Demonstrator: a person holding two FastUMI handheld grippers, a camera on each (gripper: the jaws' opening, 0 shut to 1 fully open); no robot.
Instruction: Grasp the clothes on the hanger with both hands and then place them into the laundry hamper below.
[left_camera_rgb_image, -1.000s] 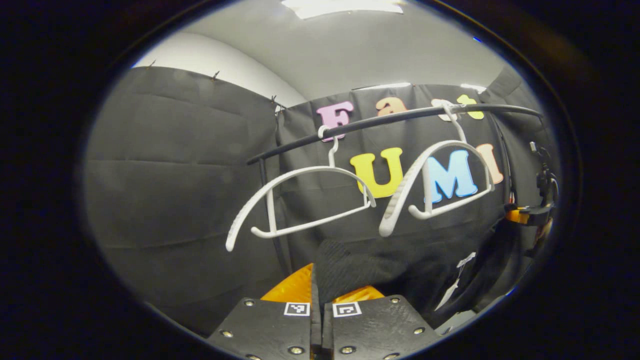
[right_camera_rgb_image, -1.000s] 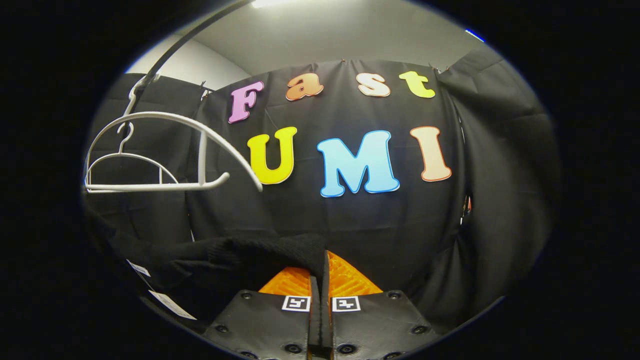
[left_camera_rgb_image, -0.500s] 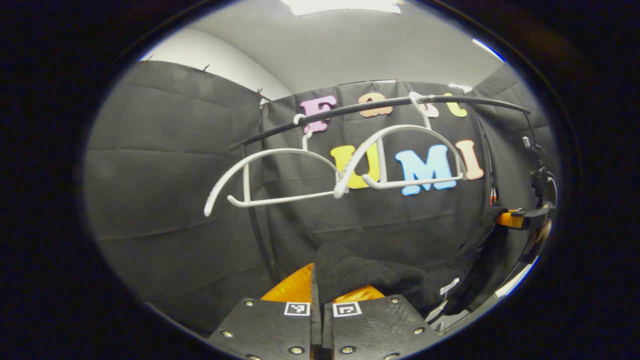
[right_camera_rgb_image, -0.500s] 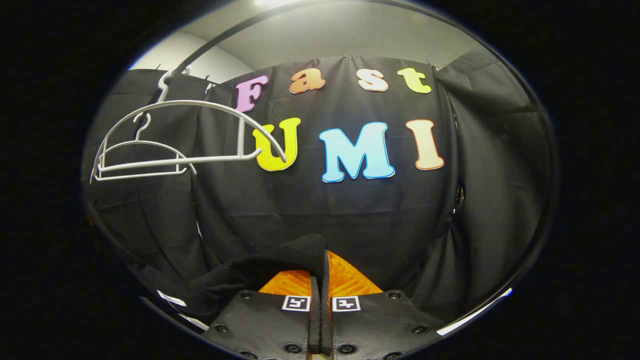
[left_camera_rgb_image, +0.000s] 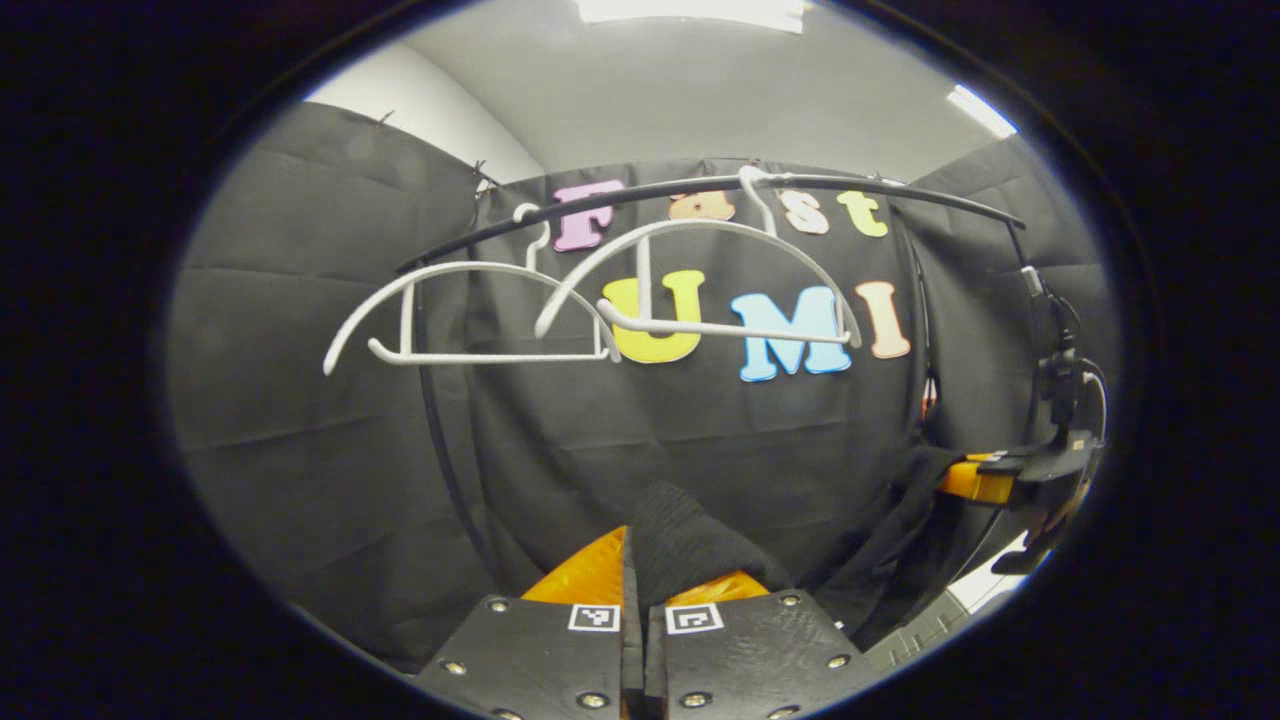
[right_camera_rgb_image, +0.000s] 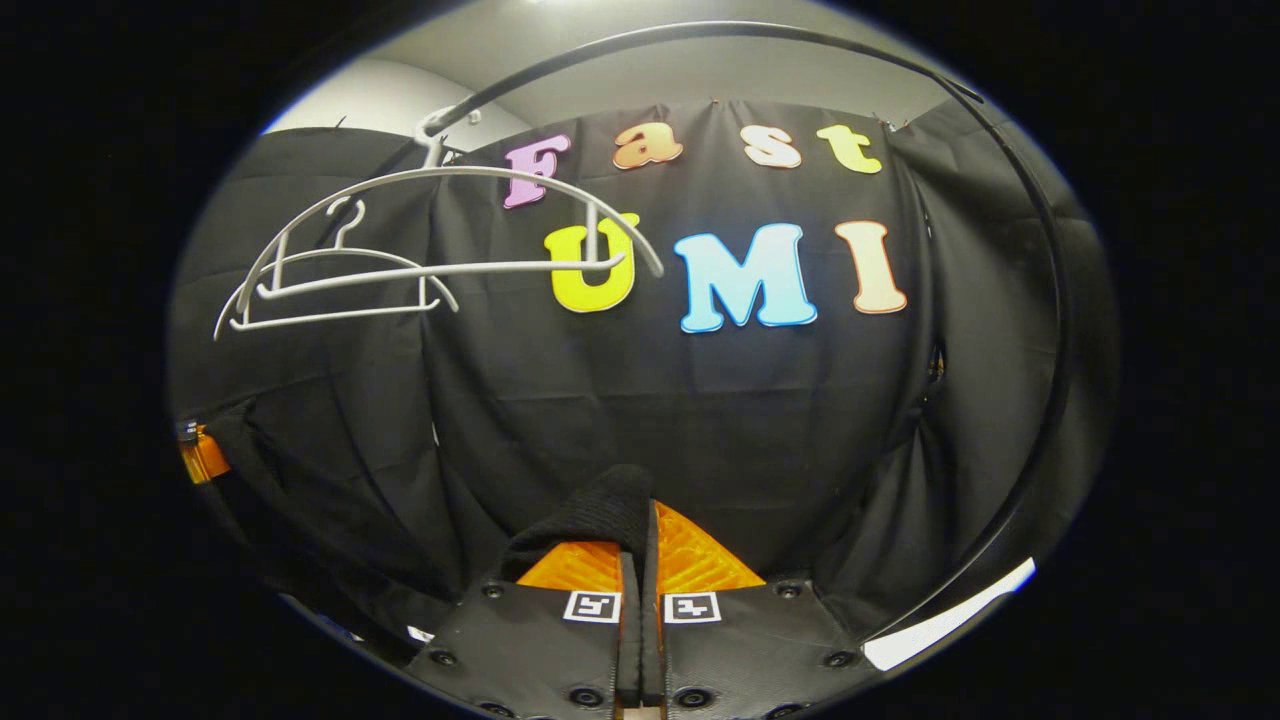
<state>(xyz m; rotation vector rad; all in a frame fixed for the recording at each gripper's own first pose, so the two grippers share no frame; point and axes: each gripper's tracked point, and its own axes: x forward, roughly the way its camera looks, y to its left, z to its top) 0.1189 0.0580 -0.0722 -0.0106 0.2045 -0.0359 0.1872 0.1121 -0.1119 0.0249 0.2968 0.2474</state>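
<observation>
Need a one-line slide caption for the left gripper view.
Left gripper shut on a black garment, two bare white hangers on the rail above.

black garment (left_camera_rgb_image: 690, 530) mostly lost against dark cloth, lower part cut off

Both views low, facing up at shared hangers (left_camera_rgb_image: 600, 300) and rail (right_camera_rgb_image: 760, 40).

Matt black knitted garment (left_camera_rgb_image: 690, 535), smooth white plastic hangers (left_camera_rgb_image: 470, 315), dark smooth rail (left_camera_rgb_image: 700, 190), ribbed orange plastic jaws.
</observation>
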